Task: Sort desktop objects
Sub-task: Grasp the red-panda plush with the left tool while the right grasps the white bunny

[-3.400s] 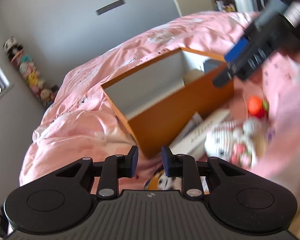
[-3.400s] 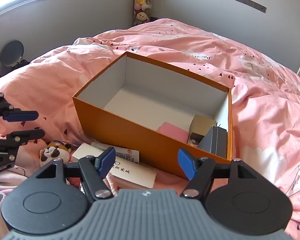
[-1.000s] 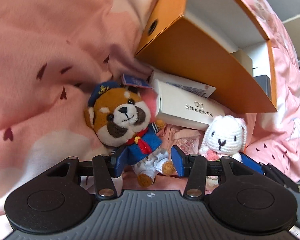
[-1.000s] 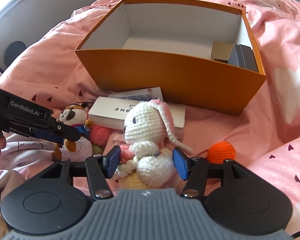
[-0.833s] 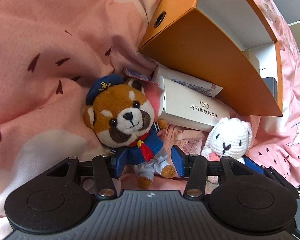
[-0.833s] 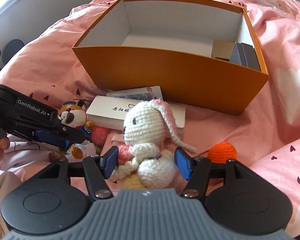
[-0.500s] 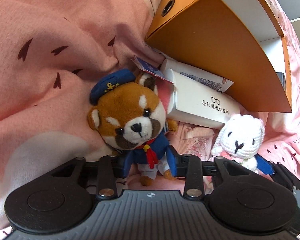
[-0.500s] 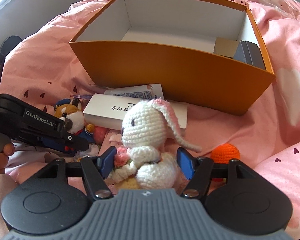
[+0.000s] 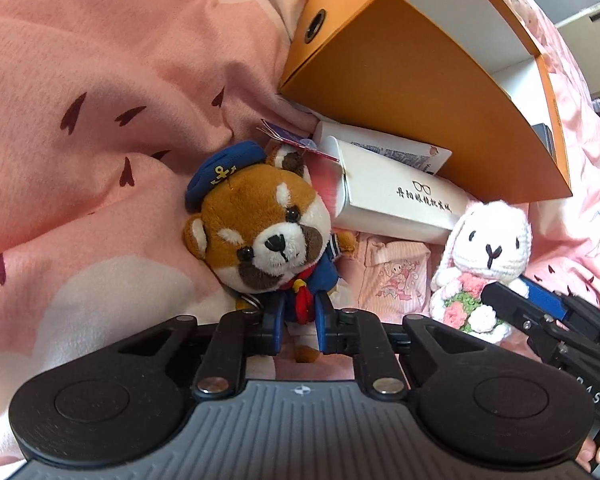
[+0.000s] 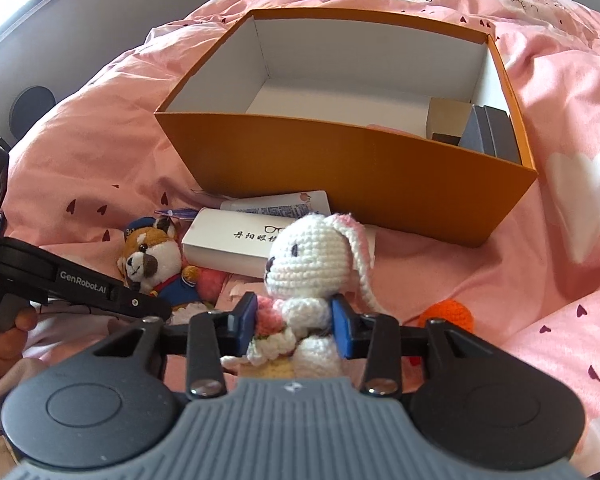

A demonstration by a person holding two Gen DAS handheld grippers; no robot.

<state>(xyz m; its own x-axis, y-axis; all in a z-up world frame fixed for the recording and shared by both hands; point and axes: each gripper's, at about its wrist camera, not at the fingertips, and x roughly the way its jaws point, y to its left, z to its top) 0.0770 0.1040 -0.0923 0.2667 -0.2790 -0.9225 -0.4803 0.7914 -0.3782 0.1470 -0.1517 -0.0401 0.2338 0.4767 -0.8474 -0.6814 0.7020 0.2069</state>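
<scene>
In box: a few small boxes | we have just closed left claw on panda, right claw on bunny | left: case, orange ball

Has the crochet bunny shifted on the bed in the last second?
Cannot tell. Against the white glasses box behind it, the crochet bunny keeps about the same place, while the right tool has just been closing around it.

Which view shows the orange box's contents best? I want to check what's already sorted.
The right wrist view: it looks down into the orange box, showing a tan carton and grey cases at its right end. The left wrist view shows mostly the box's outer wall and only a sliver of its inside.
</scene>
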